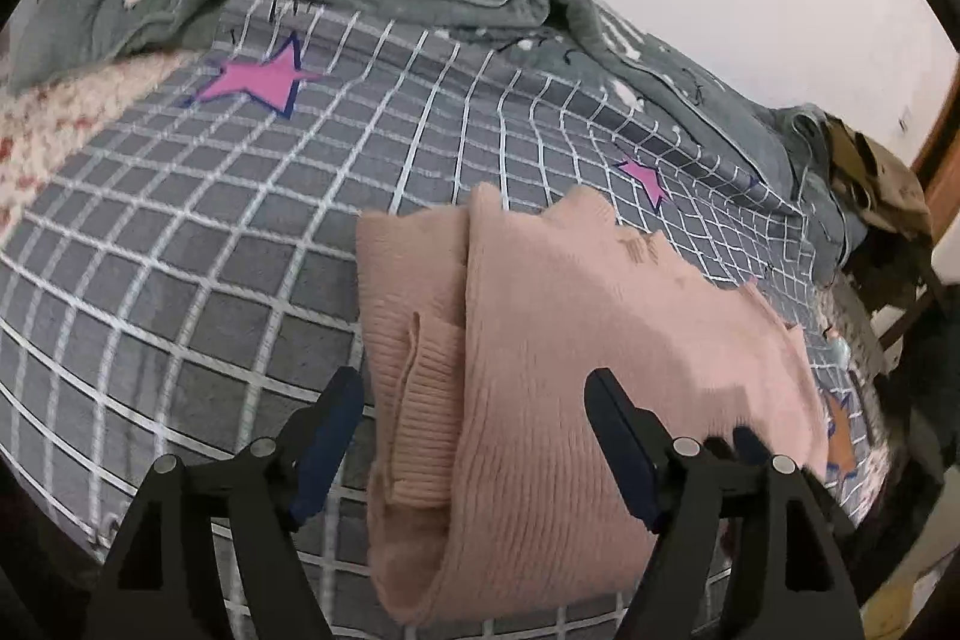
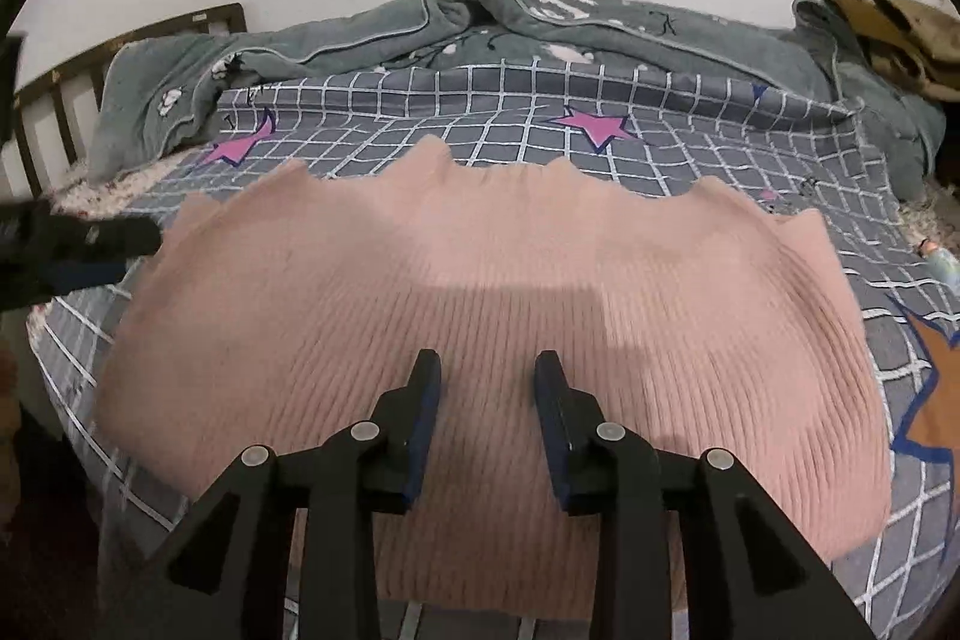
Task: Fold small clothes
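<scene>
A pink ribbed knit sweater lies on the grey checked bedsheet. In the left wrist view a sleeve is folded over its left side. My left gripper is open, its fingers spread just above the sweater's near left part, holding nothing. In the right wrist view the sweater lies flat with its scalloped hem toward the far side. My right gripper is open and empty over the sweater's near middle. The left gripper shows in the right wrist view at the sweater's left edge.
A rumpled grey-green blanket lies along the far side of the bed against the wall. A brown cloth sits at the far right. A wooden headboard is at the left. Pink stars mark the sheet.
</scene>
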The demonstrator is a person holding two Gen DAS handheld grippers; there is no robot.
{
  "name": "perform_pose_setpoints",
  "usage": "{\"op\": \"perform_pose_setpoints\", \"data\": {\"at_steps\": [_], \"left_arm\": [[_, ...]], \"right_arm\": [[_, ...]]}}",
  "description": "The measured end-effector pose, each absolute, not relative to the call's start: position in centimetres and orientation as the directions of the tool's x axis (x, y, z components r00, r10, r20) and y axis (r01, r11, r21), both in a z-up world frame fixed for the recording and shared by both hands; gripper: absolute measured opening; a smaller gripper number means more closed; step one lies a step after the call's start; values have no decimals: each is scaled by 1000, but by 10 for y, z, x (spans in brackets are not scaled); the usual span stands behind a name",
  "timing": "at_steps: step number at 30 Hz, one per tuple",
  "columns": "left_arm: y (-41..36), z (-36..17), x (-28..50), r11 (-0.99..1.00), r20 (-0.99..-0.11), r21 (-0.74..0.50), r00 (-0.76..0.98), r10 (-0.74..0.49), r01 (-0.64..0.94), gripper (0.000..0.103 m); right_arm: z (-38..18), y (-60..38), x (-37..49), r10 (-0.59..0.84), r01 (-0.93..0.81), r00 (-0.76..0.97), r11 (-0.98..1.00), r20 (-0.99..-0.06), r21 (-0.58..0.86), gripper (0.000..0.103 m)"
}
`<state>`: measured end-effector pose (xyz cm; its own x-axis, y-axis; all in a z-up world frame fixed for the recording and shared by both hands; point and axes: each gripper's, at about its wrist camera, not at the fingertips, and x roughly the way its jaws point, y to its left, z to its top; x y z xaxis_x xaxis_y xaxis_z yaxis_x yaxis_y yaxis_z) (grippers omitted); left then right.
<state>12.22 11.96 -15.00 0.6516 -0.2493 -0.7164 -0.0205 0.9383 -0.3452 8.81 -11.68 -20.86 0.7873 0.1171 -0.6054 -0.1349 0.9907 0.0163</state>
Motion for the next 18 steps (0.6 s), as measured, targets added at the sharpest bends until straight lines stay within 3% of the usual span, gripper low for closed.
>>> {"op": "perform_pose_setpoints", "data": {"at_steps": [8, 18], "left_arm": [[112, -169, 121, 946, -745, -325, 616, -255, -2, 75], [117, -182, 135, 920, -742, -391, 587, -324, 14, 74]], "right_arm": [[-209, -121, 86, 134, -137, 783, 990, -607, 42, 32], [-207, -118, 89, 116, -139, 771, 990, -626, 13, 33]]}}
